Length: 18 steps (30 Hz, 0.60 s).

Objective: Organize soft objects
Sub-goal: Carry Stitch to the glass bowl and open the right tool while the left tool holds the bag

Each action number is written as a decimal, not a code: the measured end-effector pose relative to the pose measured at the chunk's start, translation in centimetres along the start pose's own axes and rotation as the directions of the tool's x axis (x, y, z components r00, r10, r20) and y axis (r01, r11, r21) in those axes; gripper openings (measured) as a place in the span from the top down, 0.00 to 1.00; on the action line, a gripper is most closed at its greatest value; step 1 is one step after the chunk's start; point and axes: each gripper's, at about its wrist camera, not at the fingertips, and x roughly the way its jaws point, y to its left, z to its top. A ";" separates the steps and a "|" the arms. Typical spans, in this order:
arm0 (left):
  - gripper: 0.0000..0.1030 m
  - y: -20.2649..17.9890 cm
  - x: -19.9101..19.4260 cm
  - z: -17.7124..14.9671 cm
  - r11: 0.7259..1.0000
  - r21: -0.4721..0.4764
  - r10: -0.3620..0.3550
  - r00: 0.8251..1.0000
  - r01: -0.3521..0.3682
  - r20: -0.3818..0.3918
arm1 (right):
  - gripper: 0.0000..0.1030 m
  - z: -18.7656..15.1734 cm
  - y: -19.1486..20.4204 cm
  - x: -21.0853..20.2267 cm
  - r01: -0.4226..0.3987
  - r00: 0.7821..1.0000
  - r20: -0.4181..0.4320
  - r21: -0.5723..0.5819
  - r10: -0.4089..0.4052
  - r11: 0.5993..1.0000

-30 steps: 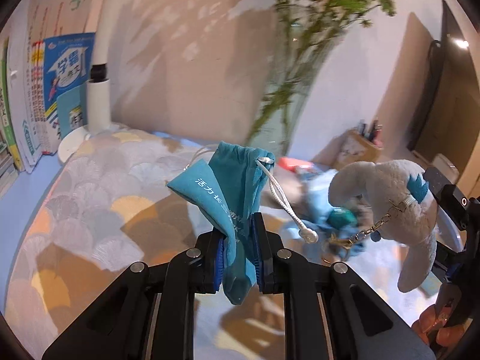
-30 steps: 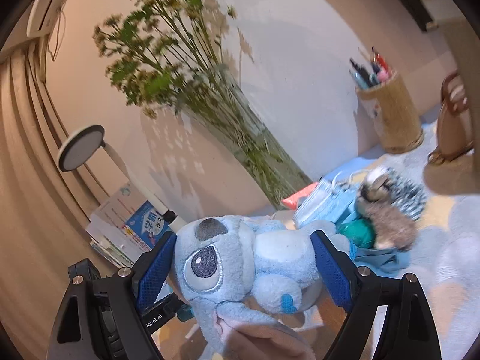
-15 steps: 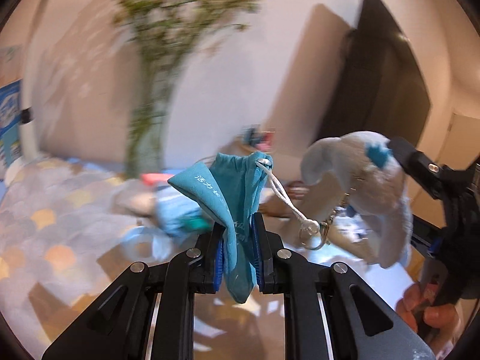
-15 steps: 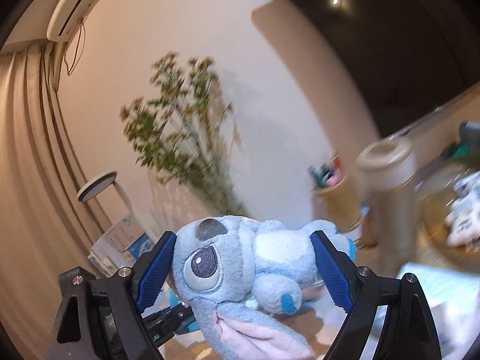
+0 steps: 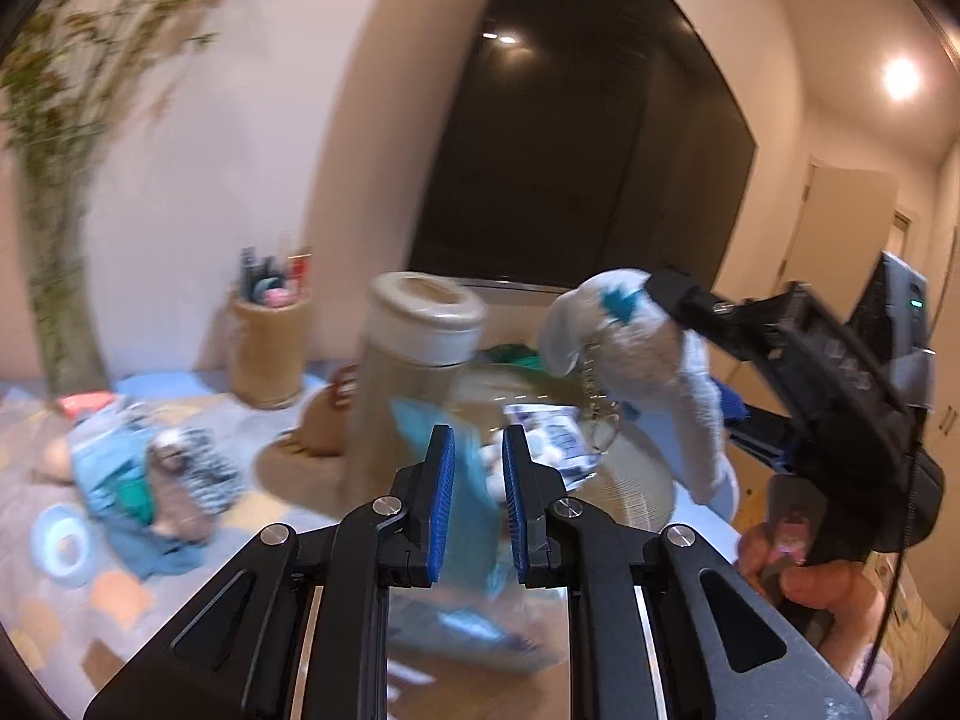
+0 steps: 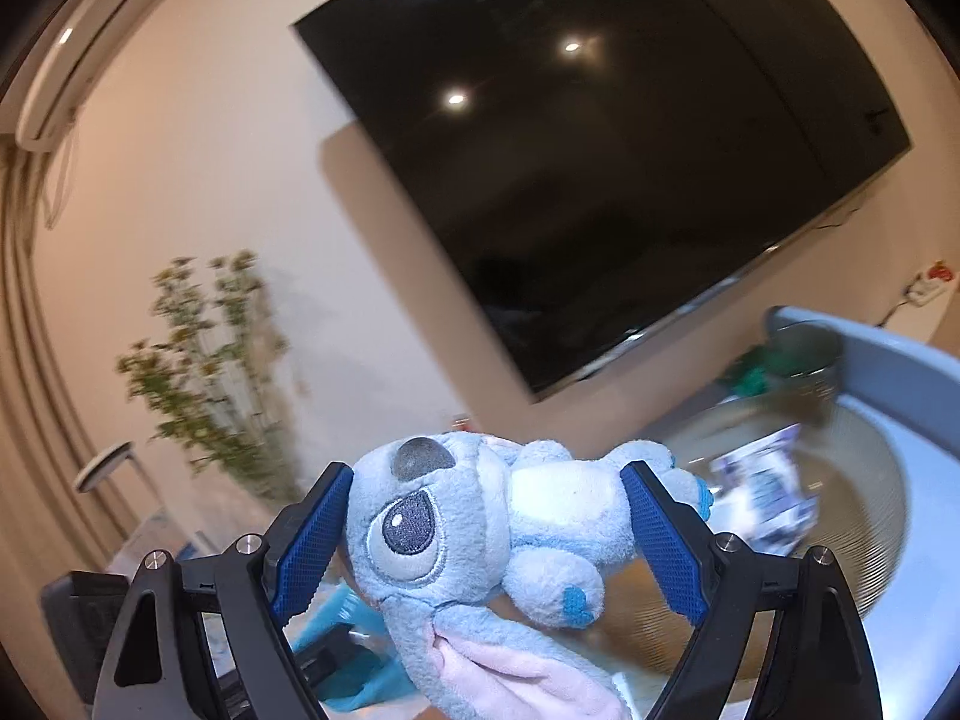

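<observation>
Left wrist view shows a woven basket [image 5: 636, 474] on the table, holding printed packets [image 5: 549, 432]; a lidded jar [image 5: 420, 354] stands just beside it on the left, and a pen cup [image 5: 267, 354] with pens sits further back. More soft items lie in a heap [image 5: 150, 474] near the table's left side, well apart from the basket. The left gripper [image 5: 477, 468] has its jaws nearly closed, pinching a blurred teal pouch [image 5: 468, 498]. The right gripper [image 6: 489, 534] stands wide, its pads clamped on a blue plush toy [image 6: 480, 528] held above the basket's near rim.
</observation>
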 end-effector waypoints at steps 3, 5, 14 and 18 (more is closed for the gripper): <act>0.87 -1.6 2.3 0.2 0.999 0.012 -0.033 0.999 0.033 -0.030 | 0.14 1.0 -2.4 0.3 0.049 0.999 -0.005 0.020 -0.049 0.999; 0.87 -2.6 3.6 0.2 0.998 0.019 -0.054 0.997 0.055 -0.048 | 0.14 1.5 -3.8 0.6 0.089 0.996 -0.008 0.022 -0.089 0.996; 0.82 -0.8 3.4 -2.0 0.997 0.053 -0.046 0.983 0.056 -0.177 | 0.14 1.2 -7.8 0.6 0.142 0.989 -0.047 0.067 -0.139 0.988; 0.38 3.1 1.5 -4.1 1.000 0.013 -0.016 0.961 0.020 -0.277 | 0.14 0.4 -7.5 -0.3 0.117 0.992 -0.050 0.076 -0.114 0.990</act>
